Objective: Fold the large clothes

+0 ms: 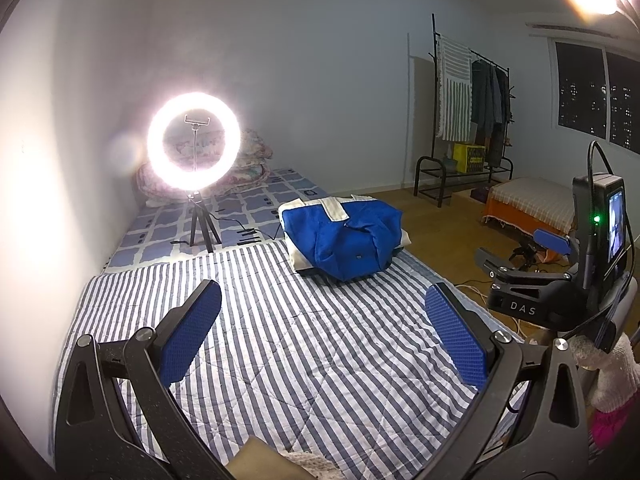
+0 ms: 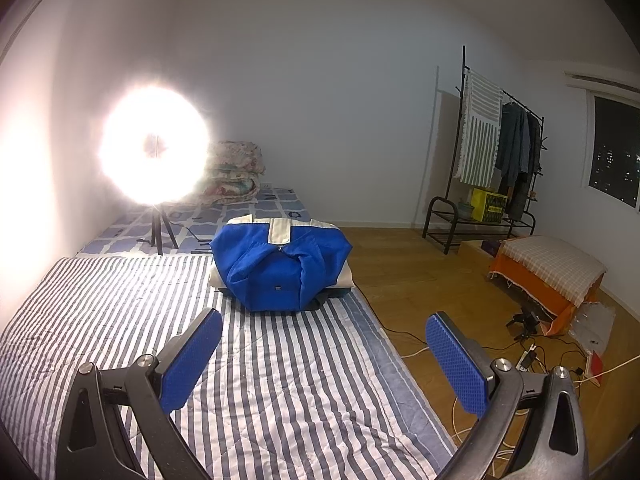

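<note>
A folded blue and cream garment (image 1: 344, 236) lies on the far end of the striped quilt (image 1: 280, 340), on top of other folded cloth; the right wrist view also shows the garment (image 2: 280, 264) on the quilt (image 2: 280, 380). My left gripper (image 1: 324, 312) hovers open over the bare quilt, well short of the garment, nothing between its blue pads. My right gripper (image 2: 324, 340) is likewise open and empty, above the quilt's right edge. The right gripper's body (image 1: 560, 272) shows at the right of the left wrist view.
A lit ring light on a tripod (image 1: 195, 140) stands on the checked sheet (image 1: 240, 204) beyond the quilt, with folded blankets (image 2: 234, 176) behind. A clothes rack (image 2: 496, 152), a low covered stool (image 2: 552, 264) and cables (image 2: 532, 356) occupy the wooden floor at right.
</note>
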A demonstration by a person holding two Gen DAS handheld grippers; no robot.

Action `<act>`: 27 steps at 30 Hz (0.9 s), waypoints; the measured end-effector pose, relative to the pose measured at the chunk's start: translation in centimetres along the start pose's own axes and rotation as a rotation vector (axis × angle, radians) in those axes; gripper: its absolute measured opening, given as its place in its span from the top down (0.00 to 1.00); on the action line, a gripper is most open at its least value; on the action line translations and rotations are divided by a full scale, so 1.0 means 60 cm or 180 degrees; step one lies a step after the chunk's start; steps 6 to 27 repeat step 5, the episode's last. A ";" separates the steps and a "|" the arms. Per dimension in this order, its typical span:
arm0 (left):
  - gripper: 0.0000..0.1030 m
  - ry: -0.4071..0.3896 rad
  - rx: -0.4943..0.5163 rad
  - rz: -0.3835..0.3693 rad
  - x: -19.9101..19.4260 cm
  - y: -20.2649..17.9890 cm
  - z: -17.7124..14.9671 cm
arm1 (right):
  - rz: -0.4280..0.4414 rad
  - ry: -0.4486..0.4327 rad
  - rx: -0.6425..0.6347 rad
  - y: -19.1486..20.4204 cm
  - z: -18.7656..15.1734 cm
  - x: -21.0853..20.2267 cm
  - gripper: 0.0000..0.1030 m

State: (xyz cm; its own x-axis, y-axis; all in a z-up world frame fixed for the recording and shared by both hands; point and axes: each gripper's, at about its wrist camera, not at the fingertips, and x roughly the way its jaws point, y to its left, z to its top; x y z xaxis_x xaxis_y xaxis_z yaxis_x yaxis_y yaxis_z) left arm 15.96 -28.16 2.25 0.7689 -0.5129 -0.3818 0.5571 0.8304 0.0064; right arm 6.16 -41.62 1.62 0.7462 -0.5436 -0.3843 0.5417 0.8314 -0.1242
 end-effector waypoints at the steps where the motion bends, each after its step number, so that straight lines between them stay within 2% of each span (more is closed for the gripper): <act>1: 0.00 0.0002 -0.0002 -0.0006 0.000 0.000 0.000 | 0.0001 0.0002 -0.0001 0.000 0.000 0.000 0.00; 27: 0.00 0.0010 0.0004 0.0000 0.000 -0.001 0.000 | 0.0001 0.0002 -0.0008 0.000 0.000 0.000 0.00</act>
